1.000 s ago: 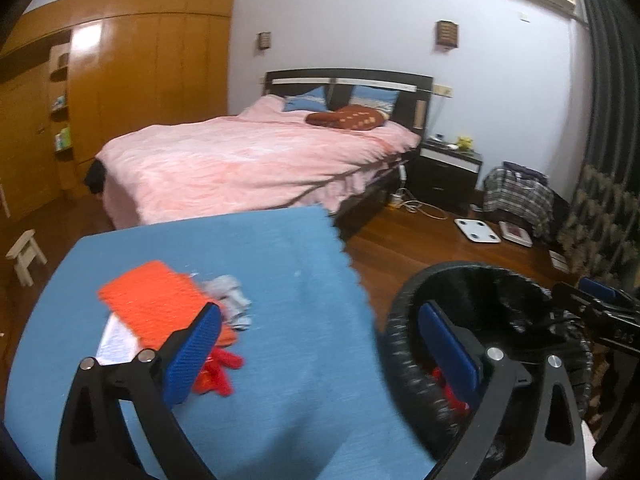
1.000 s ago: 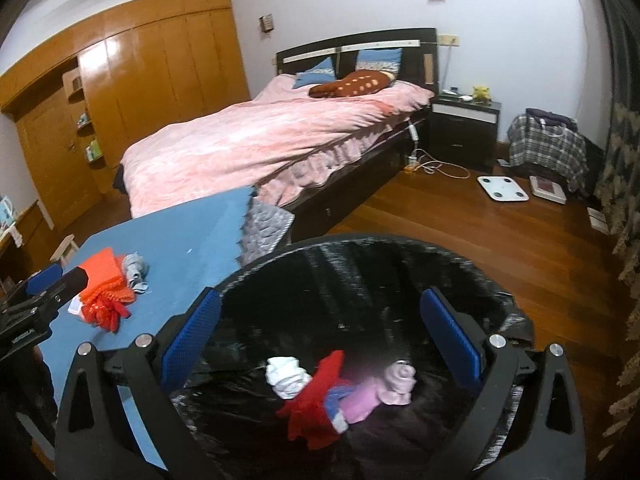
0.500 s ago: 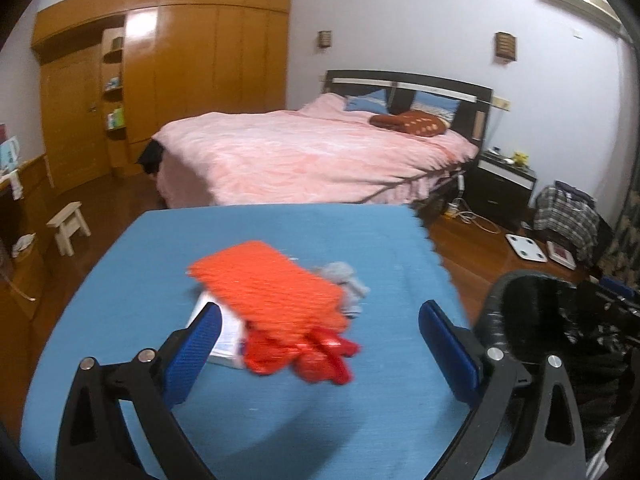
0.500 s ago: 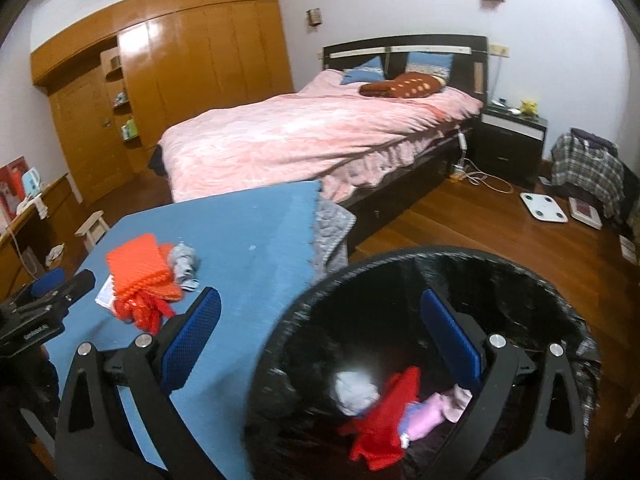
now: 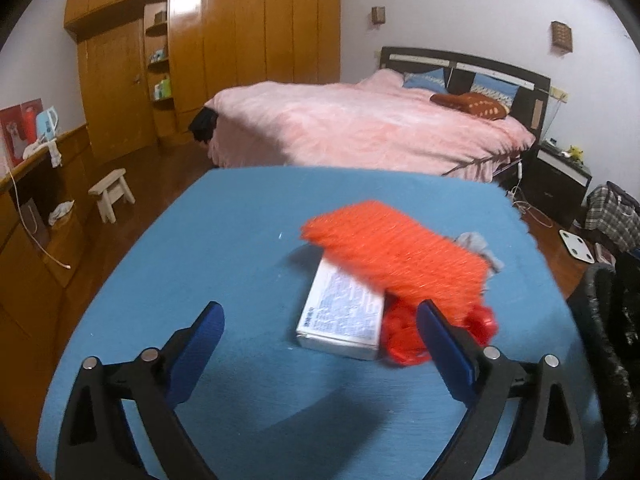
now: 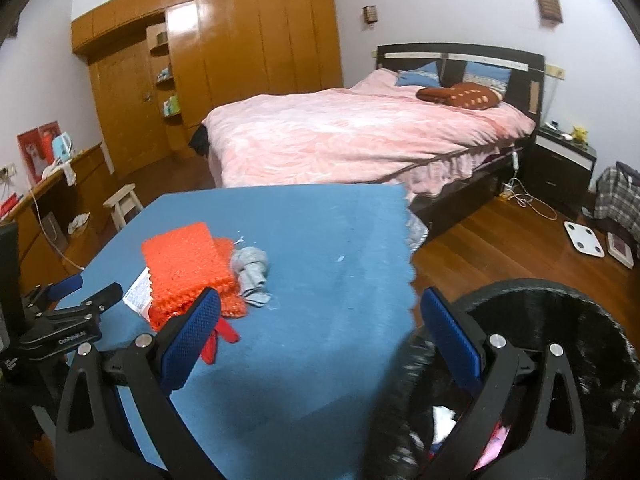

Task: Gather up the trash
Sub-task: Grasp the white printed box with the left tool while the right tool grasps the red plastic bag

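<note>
Swung leftward since a second ago: the left claw (image 5: pixel 318 340), then straddling the bin rim, now faces the litter heap squarely, fingers spread wide and holding nothing. Right claw (image 6: pixel 318 336): likewise pulled off the bin mouth toward the tabletop, released and empty, its right finger over the bin's near rim. Item, tabletop (image 5: pixel 224 248): blue cloth cover with a pinked right edge. Item, orange mesh pad (image 5: pixel 394 248): on top of the heap, blurred in the left view, sharper in the right view (image 6: pixel 186 266). Item, white carton (image 5: pixel 344 312): flat beneath the pad, its near end sticking out between the left claw's fingers; top face printed in fine blue text, too small to read. Item, red crumpled wrapper (image 5: pixel 404 334): touching the carton's right side, just beside the left claw's right finger. Item, grey wad (image 6: pixel 252 272): touching the pad's right edge. Item, black-lined bin (image 6: pixel 560 328): right of the tabletop, already holding white, red and pink scraps. Legible writing: white lettering on the left claw's body, seen from the right view, seems to begin "Go" and is otherwise unclear; a red poster on the far left wall shows no readable text. Assessment: one deposit looks complete and the heap remains to be collected; the left claw appears lined up for the next pickup, probably the carton or the wrapper.
</note>
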Demonstrator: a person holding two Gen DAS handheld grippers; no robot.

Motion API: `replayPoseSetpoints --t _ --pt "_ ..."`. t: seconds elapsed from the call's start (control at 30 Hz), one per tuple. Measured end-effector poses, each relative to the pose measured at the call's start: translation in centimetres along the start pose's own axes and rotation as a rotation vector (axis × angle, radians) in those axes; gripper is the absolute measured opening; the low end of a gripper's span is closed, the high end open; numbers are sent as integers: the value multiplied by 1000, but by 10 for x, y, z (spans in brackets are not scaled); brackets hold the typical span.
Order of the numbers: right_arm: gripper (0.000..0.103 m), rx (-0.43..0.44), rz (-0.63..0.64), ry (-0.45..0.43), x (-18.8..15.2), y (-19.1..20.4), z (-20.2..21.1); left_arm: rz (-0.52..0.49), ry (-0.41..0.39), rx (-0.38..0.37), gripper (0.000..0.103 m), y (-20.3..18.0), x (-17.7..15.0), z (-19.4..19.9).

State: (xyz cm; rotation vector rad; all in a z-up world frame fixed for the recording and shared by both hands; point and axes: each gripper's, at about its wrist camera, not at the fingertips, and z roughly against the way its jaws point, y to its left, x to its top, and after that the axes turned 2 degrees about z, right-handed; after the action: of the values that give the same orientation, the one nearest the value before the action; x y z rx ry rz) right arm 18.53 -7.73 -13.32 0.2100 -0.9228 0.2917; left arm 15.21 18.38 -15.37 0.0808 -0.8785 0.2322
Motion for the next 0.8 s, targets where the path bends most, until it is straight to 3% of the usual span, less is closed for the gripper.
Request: replayPoseSetpoints --t 0.3,0.67,0.8 --pt "97 18 4 71 -7 24 -42 -16 77 -6 91 4 -9 -31" --pt "97 24 11 93 -11 32 -52 -4 137 -22 90 4 -6 -57" --pt "97 24 13 93 -10 33 -52 14 157 -48 70 7 -6 -61"
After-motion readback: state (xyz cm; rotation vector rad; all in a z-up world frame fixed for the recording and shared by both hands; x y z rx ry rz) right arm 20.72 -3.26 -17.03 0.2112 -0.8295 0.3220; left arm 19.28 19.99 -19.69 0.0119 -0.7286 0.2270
